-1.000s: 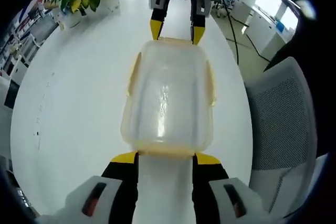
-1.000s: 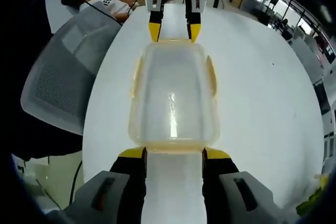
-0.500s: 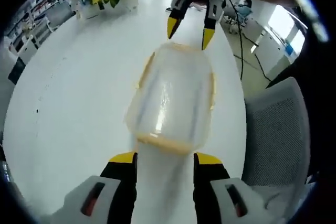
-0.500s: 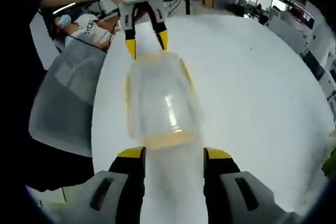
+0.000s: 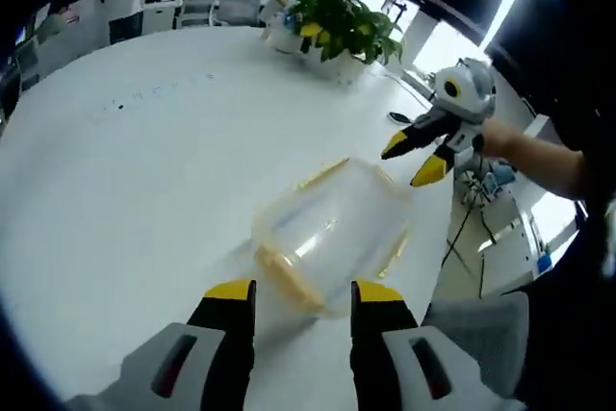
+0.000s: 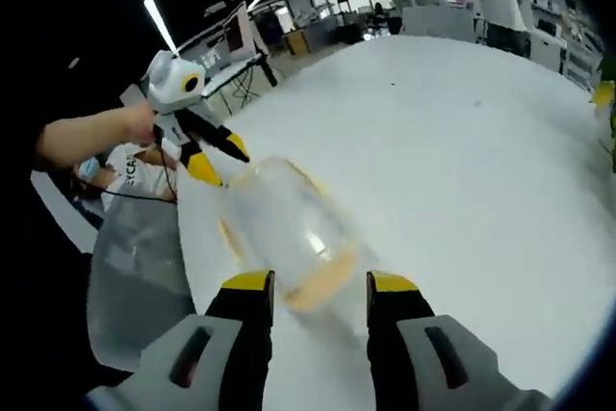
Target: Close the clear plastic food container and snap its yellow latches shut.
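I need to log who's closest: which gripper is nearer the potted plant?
The right gripper. In the left gripper view it hangs past the container on the side toward the potted plant; the left gripper sits at the container's opposite end.

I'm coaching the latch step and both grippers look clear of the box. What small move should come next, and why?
Probably bring the left gripper back down to the near end of the clear container. Both grippers' jaws stand open and off it, the right gripper hangs beside its far end, and the yellow latches are too blurred to confirm snapped.
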### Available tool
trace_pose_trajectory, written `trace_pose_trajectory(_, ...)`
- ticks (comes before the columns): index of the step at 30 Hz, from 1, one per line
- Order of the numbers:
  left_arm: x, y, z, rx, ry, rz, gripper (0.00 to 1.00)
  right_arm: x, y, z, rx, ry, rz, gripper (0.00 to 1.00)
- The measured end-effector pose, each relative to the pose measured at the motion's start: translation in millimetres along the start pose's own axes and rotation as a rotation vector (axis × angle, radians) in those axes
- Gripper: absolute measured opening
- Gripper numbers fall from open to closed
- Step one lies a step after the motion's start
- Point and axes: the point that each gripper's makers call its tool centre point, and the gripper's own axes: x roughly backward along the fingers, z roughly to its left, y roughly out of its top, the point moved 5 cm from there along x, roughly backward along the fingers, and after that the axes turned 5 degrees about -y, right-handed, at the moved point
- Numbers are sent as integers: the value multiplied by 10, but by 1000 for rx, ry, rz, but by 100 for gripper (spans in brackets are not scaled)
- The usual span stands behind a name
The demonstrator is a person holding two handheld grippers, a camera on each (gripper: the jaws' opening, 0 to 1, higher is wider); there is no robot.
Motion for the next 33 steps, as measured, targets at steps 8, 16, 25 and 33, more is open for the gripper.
trace_pose_trajectory(8, -78, 40, 2, 161, 28, -61, 33, -30, -41, -32, -139, -41, -51, 32)
trace_pose_trajectory(16, -211, -75, -53, 189, 52, -35, 30, -142, -126, 52, -183, -24, -39, 28)
trace_pose_trajectory(25, -234, -97, -75, 211, 77, -70, 28, -169, -180, 58, -139, -57, -12, 21)
trace_pose_trajectory(33, -243, -100, -111, 180, 114, -93, 27, -178, -163, 65, -106, -65, -1, 19)
